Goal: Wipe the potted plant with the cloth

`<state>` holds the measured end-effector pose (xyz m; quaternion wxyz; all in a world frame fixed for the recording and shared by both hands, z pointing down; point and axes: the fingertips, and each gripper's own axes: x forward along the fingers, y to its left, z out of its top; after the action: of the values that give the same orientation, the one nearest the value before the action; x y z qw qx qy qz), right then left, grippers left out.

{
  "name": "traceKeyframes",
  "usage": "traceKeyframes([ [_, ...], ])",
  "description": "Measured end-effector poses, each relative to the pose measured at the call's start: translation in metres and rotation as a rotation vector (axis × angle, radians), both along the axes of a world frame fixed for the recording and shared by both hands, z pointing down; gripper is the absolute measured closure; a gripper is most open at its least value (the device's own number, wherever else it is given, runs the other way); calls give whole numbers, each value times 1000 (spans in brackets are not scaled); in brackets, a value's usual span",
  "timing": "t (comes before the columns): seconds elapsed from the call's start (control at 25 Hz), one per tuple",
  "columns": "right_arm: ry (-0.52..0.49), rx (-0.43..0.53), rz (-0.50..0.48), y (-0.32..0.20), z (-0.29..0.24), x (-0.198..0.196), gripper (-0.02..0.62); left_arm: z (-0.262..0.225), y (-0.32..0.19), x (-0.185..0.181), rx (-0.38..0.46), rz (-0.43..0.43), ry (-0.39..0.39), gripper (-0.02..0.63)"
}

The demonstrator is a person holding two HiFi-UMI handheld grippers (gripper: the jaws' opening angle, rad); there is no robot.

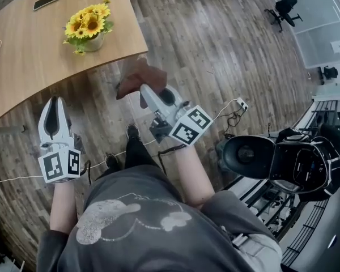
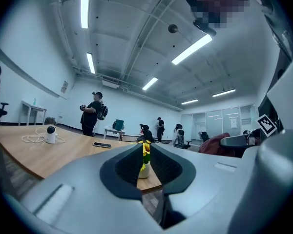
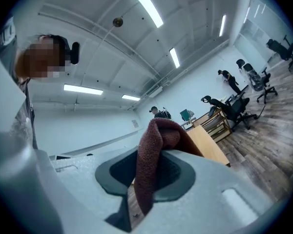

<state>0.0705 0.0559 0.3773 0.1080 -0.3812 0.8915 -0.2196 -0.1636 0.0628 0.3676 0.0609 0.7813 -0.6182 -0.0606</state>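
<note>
The right tongs point(image 1: 145, 93) are gripping the maroon cloth point(image 1: 137, 75), the left tongs point(image 1: 53, 102) closed, empty; the upper-left potted sunflowers point(image 1: 88, 27) are needing gentle strokes.

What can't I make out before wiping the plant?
- Head view: yellow flowers cover most of the white pot.
- Left gripper view: left tongs hide all but a sliver of it.
- Head view: right tongs cover the gripped end of the dark red cloth.
</note>
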Motion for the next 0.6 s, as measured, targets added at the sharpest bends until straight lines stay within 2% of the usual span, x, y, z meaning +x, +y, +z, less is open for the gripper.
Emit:
traceKeyframes([
  [0.12,-49,18,18,33,-8,-9,532,-6,25,-6,24,13,-6,586],
  [0.36,-42,61,-12,85,-17,-28,532,-8,67,2,27,69,-47,588],
  [0.44,-8,63,-21,98,-14,-35,532,0,76,5,8,89,-62,588],
  [0.6,121,34,-23,120,9,-51,532,14,91,12,-61,139,-65,588],
])
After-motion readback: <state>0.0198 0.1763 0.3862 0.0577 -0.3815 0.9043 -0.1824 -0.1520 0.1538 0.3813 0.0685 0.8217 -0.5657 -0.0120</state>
